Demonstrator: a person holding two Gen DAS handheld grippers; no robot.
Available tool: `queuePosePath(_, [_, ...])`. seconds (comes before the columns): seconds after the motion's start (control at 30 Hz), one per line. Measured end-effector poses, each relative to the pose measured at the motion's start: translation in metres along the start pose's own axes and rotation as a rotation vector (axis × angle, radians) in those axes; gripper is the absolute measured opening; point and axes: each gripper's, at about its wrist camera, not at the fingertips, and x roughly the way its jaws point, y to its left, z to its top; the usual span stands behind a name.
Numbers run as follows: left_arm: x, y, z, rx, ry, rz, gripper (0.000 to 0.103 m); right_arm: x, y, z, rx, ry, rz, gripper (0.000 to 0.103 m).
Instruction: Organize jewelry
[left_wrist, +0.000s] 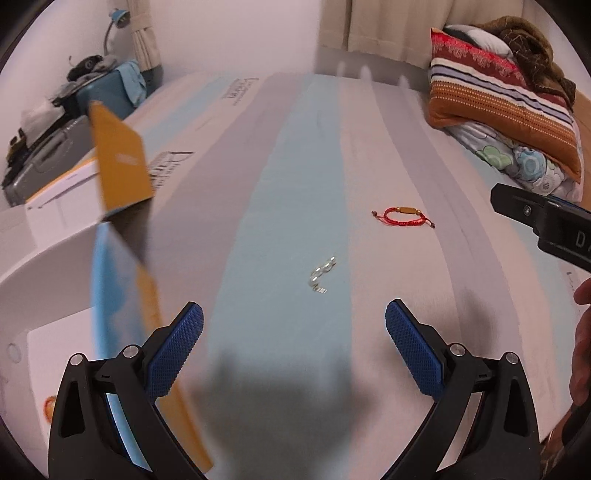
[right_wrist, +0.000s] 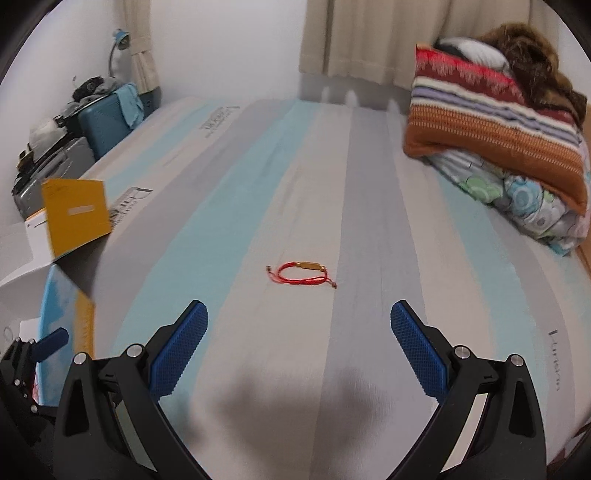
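A silver chain bracelet (left_wrist: 320, 276) lies on the striped bed sheet (left_wrist: 280, 184), just ahead of my left gripper (left_wrist: 294, 325), which is open and empty. A red cord bracelet with a gold bar (left_wrist: 404, 215) lies farther ahead to the right. In the right wrist view the red bracelet (right_wrist: 301, 274) lies ahead of my right gripper (right_wrist: 299, 325), which is open and empty. An open box with a yellow lid (left_wrist: 120, 162) stands at the left; it also shows in the right wrist view (right_wrist: 75, 218). The right gripper's body (left_wrist: 546, 225) shows at the right edge of the left view.
Folded striped blankets and a floral quilt (left_wrist: 506, 107) are stacked at the far right of the bed. Suitcases with clutter (left_wrist: 74, 122) stand beside the bed at the far left. A curtain (left_wrist: 373, 26) hangs behind the bed.
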Motion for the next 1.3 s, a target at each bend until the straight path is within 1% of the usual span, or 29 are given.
queuePosePath(0.17, [0.048, -0.015, 0.011, 0.000, 0.031, -0.013, 0.097, 0.054, -0.016, 0.012, 0.014, 0.057, 0.018, 0.095])
queuePosePath(0.27, [0.074, -0.022, 0.013, 0.013, 0.044, -0.015, 0.097, 0.094, -0.018, 0.019, 0.013, 0.106, 0.031, 0.095])
queuePosePath(0.37, [0.098, -0.025, 0.014, 0.022, 0.066, -0.016, 0.097, 0.122, -0.016, 0.023, 0.015, 0.139, 0.032, 0.095])
queuePosePath(0.47, [0.114, -0.024, 0.016, 0.023, 0.070, -0.013, 0.097, 0.155, -0.013, 0.029, 0.008, 0.179, 0.038, 0.095])
queuePosePath(0.63, [0.132, -0.021, 0.014, 0.039, 0.086, 0.002, 0.097, 0.196, -0.011, 0.031, 0.022, 0.246, 0.049, 0.095])
queuePosePath(0.77, [0.147, -0.020, 0.015, 0.034, 0.115, -0.011, 0.097, 0.215, -0.016, 0.030, 0.062, 0.270, 0.067, 0.092])
queuePosePath(0.8, [0.147, -0.020, 0.015, 0.033, 0.110, -0.011, 0.097, 0.220, -0.017, 0.030, 0.074, 0.279, 0.068, 0.091])
queuePosePath(0.87, [0.151, -0.022, 0.015, 0.052, 0.112, 0.001, 0.097, 0.226, -0.018, 0.030, 0.086, 0.294, 0.082, 0.085])
queuePosePath(1.0, [0.154, -0.022, 0.013, 0.052, 0.117, -0.007, 0.095, 0.235, -0.019, 0.029, 0.084, 0.325, 0.081, 0.069])
queuePosePath(1.07, [0.153, -0.020, 0.014, 0.044, 0.118, -0.006, 0.085, 0.236, -0.021, 0.029, 0.086, 0.327, 0.078, 0.065])
queuePosePath(1.1, [0.153, -0.019, 0.016, 0.043, 0.120, -0.007, 0.082, 0.236, -0.023, 0.029, 0.089, 0.329, 0.076, 0.059])
queuePosePath(1.13, [0.152, -0.019, 0.017, 0.044, 0.120, -0.006, 0.074, 0.237, -0.023, 0.030, 0.090, 0.331, 0.076, 0.055])
queuePosePath(1.17, [0.152, -0.018, 0.017, 0.043, 0.122, -0.002, 0.067, 0.237, -0.024, 0.030, 0.091, 0.331, 0.076, 0.053])
queuePosePath(1.2, [0.151, -0.017, 0.018, 0.039, 0.122, 0.003, 0.063, 0.236, -0.024, 0.031, 0.091, 0.331, 0.078, 0.049])
queuePosePath(1.23, [0.150, -0.016, 0.018, 0.028, 0.120, 0.007, 0.054, 0.236, -0.024, 0.031, 0.088, 0.333, 0.076, 0.045])
queuePosePath(1.27, [0.149, -0.015, 0.019, 0.024, 0.120, 0.010, 0.043, 0.236, -0.024, 0.031, 0.082, 0.334, 0.071, 0.043])
queuePosePath(1.3, [0.148, -0.015, 0.019, 0.025, 0.121, 0.011, 0.037, 0.236, -0.023, 0.032, 0.081, 0.335, 0.071, 0.039])
